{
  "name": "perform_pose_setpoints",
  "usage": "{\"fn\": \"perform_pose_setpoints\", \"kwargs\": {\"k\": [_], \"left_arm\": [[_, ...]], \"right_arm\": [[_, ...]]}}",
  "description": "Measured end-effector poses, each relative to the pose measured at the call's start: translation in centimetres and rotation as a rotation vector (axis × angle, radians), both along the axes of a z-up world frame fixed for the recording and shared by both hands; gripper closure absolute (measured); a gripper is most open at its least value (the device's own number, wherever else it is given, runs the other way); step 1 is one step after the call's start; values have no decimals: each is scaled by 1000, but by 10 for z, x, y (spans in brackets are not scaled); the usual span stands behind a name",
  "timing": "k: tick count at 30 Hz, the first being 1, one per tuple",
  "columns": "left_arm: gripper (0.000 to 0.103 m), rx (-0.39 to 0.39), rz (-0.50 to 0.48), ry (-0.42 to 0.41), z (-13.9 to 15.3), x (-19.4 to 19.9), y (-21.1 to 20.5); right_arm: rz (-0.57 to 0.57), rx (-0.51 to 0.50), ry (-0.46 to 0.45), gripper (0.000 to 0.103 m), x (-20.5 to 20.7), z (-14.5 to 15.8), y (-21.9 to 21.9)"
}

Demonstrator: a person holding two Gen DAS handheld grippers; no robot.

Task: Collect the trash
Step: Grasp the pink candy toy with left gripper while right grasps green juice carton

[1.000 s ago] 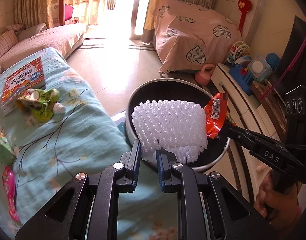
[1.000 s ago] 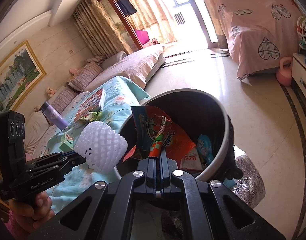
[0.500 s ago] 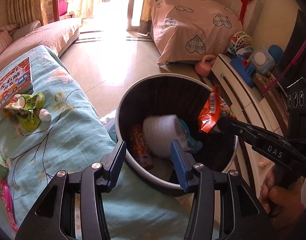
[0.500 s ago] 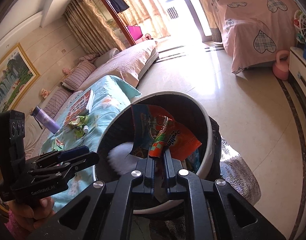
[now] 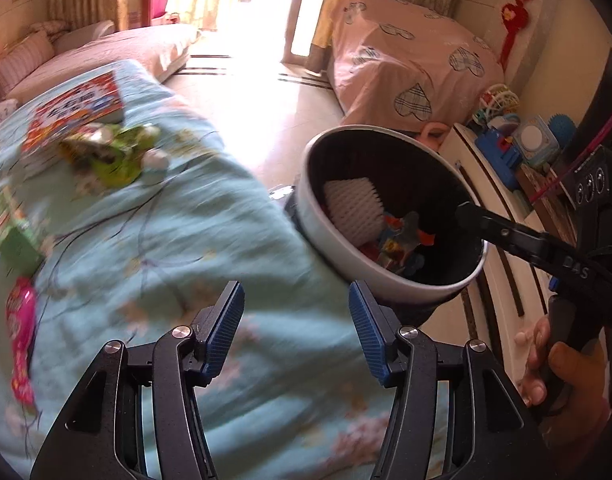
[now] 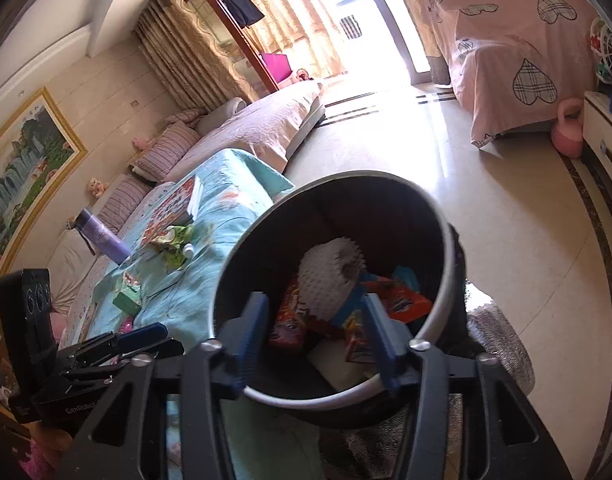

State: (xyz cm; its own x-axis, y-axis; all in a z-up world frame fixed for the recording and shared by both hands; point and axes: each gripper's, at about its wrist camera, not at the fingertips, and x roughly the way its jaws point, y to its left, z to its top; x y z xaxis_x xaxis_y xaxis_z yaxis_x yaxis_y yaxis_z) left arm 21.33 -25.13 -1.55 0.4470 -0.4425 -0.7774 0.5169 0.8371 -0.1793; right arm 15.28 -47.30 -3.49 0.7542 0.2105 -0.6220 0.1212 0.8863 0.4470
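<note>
A round trash bin (image 5: pixel 390 280) with a white rim (image 6: pixel 346 400) stands beside a table under a light blue cloth (image 5: pixel 153 248). Inside lie a white foam net (image 5: pixel 352 210), also in the right wrist view (image 6: pixel 326 276), and orange snack wrappers (image 6: pixel 406 304). My left gripper (image 5: pixel 295 328) is open and empty over the cloth, left of the bin. My right gripper (image 6: pixel 314 332) is open and empty over the bin's near rim. On the cloth lie a green wrapper (image 5: pixel 113 152), a green carton (image 5: pixel 13 236) and a pink wrapper (image 5: pixel 21 336).
A picture book (image 5: pixel 73 112) and a purple bottle (image 6: pixel 101 236) lie at the table's far end. A sofa (image 6: pixel 245 136), a pink-covered piece of furniture (image 6: pixel 518 48) and a white cabinet with toys (image 5: pixel 506 152) surround the tiled floor (image 6: pixel 506 200).
My right gripper has opened and the orange wrapper has dropped into the bin. My left gripper has swung left from the bin toward the table.
</note>
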Motion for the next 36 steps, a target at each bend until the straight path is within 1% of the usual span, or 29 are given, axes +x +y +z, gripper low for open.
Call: {"fn": "perform_pose_setpoints", "kwargs": {"k": [1, 4, 6, 13, 19, 20, 22, 25, 27, 29, 31, 34, 36], "left_arm": [[47, 0, 20, -5, 0, -2, 8], [42, -6, 84, -23, -1, -9, 38], [40, -14, 115, -19, -3, -13, 56], [39, -9, 223, -24, -10, -23, 114], [35, -5, 301, -22, -14, -30, 159], [33, -5, 313, -22, -15, -30, 166], [32, -2, 339, -23, -18, -32, 177], [31, -8, 375, -9, -23, -30, 195], [31, -8, 394, -8, -24, -29, 204], [32, -9, 401, -20, -23, -27, 210], [32, 15, 400, -32, -22, -22, 212], [32, 35, 394, -39, -25, -13, 211], [32, 54, 386, -38, -28, -4, 208]], "right_arm": [[6, 2, -8, 27, -1, 1, 5], [24, -5, -33, 15, -6, 5, 24], [47, -18, -44, 11, -8, 6, 42], [135, -31, -38, 10, -6, 2, 92], [211, -33, -11, 9, -3, -3, 130], [222, -34, -7, 8, -3, -4, 136], [234, -47, 1, 4, -2, -4, 148], [273, -91, -4, 2, -2, -3, 165], [286, -107, -19, 2, -2, -2, 172], [284, -85, -49, 2, -2, -2, 174], [288, -80, -64, 2, -1, -1, 176], [303, -107, -69, 2, 2, -1, 184], [320, -99, -61, 2, 6, -1, 189]]}}
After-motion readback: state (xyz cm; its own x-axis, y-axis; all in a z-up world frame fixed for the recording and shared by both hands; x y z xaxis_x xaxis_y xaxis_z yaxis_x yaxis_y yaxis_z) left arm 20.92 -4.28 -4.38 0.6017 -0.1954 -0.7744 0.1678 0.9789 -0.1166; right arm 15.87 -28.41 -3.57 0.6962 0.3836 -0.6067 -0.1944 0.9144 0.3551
